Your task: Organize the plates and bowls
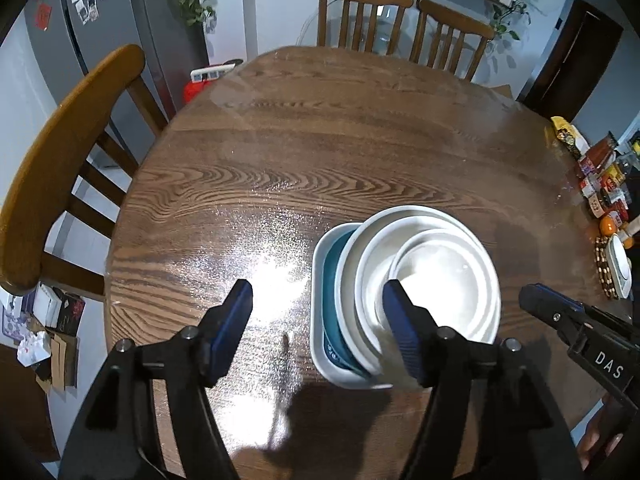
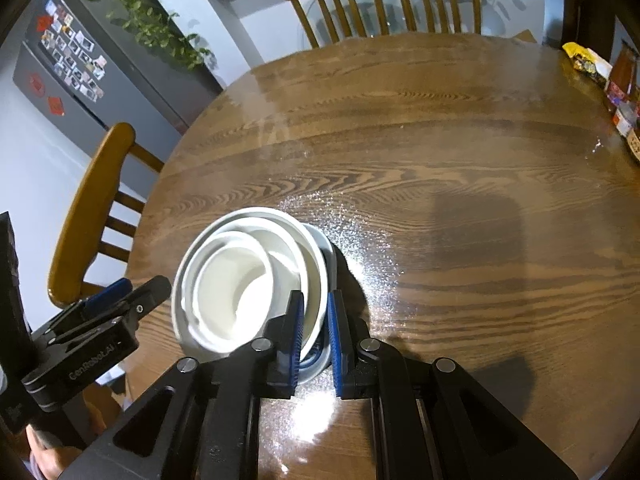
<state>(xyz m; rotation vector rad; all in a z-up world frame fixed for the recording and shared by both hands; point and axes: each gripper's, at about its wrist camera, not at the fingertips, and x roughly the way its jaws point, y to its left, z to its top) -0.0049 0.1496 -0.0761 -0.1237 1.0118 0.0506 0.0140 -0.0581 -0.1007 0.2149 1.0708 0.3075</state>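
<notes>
Three white bowls [image 1: 440, 276] [image 2: 236, 280] are nested in a stack on a teal plate [image 1: 332, 280]. The plate lies in a white square dish [image 1: 319, 264] near the front of the round wooden table [image 1: 320, 140]. My left gripper [image 1: 318, 306] [image 2: 144, 284] is open wide, just left of the stack. Its right finger crosses in front of the bowls' left side, and only table and dish edge show between the fingers. My right gripper [image 2: 315, 300] [image 1: 528, 296] stands at the stack's right side, its jaws a narrow gap apart. The outer bowl's rim shows in that gap, unpinched.
Wooden chairs [image 1: 60, 168] [image 2: 340, 4] ring the table at the left and far side. Jars and packets [image 1: 604, 184], an orange and a small white dish on a beaded mat [image 1: 618, 268] line the right edge. A grey fridge [image 2: 72, 60] stands at the far left. A hand [image 2: 44, 456] shows bottom left.
</notes>
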